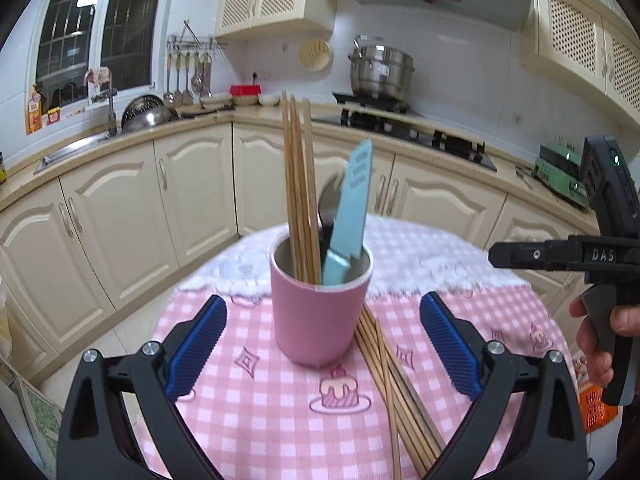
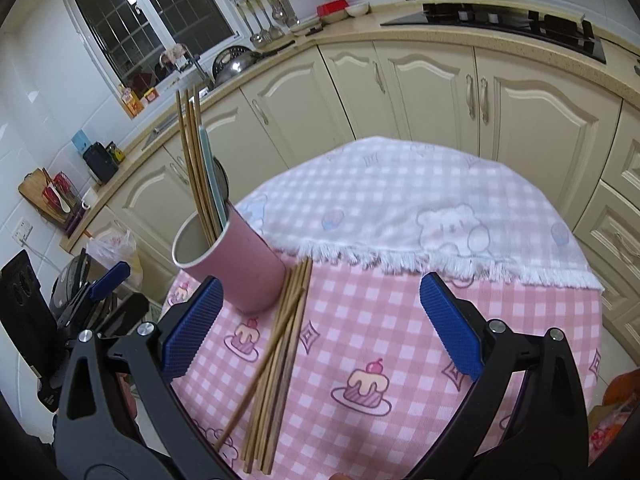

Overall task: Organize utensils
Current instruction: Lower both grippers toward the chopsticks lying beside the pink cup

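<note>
Left tool [image 1: 320, 344]: blue ribbed pads spread wide, released, nothing between them. It faces the tall pink cylindrical cup [image 1: 318, 312], which stands upright dead ahead, between the pads' lines but not touched.

Cup contents, left to right: a bundle of upright wooden chopsticks [image 1: 298, 184], a dark utensil behind [image 1: 330, 204] (can't tell what type), and a light-blue plastic-handled knife [image 1: 348, 220] leaning right.

Round tabletop with pink checked cake-print cloth [image 1: 248, 400], plus a white fringed towel [image 1: 420, 256] over the far half.

Loose wooden chopsticks lying flat on the cloth [image 2: 276, 364]: far ends touch or sit just beside the cup's base on its right, near ends fan out toward the cameras. In the right wrist view, the long axis runs roughly along the tool's forward direction, tilted slightly right at the far end.

Right tool [image 2: 320, 332]: also released, pads wide apart, empty. The loose bundle lies between its pads, closer to the left pad [image 2: 192, 328].

Judgement: the loose chopsticks are what's left to organize. The right tool is better placed; from the left they're partly behind the right pad. With the axis nearly parallel to the fingers, a wrist roll is probably needed to close across the sticks. Risk: knocking the cup.
</note>
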Available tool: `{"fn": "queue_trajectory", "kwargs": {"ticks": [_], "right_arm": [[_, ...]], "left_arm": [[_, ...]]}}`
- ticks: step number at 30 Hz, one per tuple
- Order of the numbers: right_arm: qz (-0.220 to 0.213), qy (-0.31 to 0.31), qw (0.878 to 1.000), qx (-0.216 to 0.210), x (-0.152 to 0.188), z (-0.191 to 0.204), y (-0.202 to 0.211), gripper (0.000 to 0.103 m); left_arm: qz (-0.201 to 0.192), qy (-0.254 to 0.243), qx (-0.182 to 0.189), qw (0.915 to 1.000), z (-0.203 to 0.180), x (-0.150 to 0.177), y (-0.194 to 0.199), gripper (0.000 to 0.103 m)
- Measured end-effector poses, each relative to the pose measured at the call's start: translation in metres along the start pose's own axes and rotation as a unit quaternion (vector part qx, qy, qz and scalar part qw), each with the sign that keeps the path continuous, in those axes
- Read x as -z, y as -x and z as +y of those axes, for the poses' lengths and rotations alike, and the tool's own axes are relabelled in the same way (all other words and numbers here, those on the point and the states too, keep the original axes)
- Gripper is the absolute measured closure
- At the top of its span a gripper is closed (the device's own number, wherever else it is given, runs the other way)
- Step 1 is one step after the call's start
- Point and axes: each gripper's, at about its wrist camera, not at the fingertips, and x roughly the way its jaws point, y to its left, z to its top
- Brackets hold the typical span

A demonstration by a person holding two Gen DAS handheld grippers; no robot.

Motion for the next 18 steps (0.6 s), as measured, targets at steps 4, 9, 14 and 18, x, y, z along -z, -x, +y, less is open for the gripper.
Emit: {"fn": "queue_trajectory", "kwargs": {"ticks": [4, 9, 14, 18], "right_arm": [[0.022, 0.004, 1.0, 0.002, 0.01, -0.001, -0.008, 0.006], [0.042, 0.003, 0.999, 0.003, 0.023, -0.003, -0.016, 0.006], [0.061, 0.007, 0.998, 0.009, 0.033, -0.004, -0.022, 0.006], [0.073, 0.007, 0.997, 0.015, 0.038, -0.006, -0.027, 0.006]], "left_arm": [[0.035, -0.006, 0.002, 0.9994, -0.004, 0.013, -0.013, 0.008], [0.083, -0.008, 0.006, 0.9965, -0.006, 0.034, -0.03, 0.008], [0.129, -0.02, 0.011, 0.9913, -0.008, 0.051, -0.044, 0.008], [0.151, -0.032, 0.021, 0.9878, -0.013, 0.058, -0.05, 0.008]]}}
